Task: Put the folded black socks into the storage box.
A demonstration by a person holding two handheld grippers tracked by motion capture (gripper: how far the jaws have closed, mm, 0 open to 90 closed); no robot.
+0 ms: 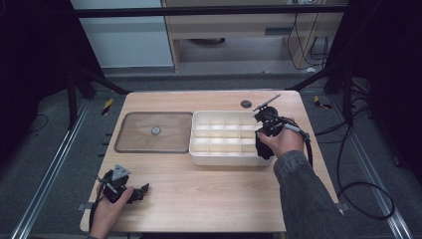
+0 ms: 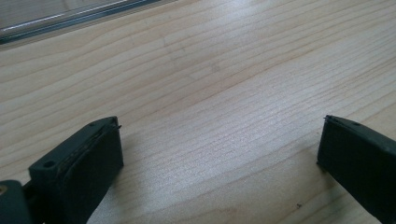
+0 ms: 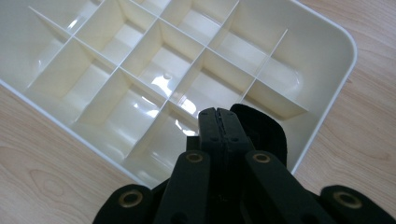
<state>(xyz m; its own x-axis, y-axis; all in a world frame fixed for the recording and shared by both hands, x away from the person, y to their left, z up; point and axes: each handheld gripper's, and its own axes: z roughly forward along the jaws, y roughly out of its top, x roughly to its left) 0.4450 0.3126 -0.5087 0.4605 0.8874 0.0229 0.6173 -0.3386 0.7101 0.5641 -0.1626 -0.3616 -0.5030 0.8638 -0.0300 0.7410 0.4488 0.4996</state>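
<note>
Plain unlabelled cream divider box [image 3: 322,60]

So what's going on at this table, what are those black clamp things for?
A person holds a two-jaw gripper in each hand. The right gripper, jaws shut with a black thing at them, is over the near right corner of a white divided tray. The left gripper rests open on the wooden table. The tray's clear lid lies beside it.

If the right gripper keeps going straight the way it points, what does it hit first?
Probably the white divided tray: the shut right gripper aims down into a compartment near the tray's corner, so its floor or a divider comes first. Depth is hard to judge.
</note>
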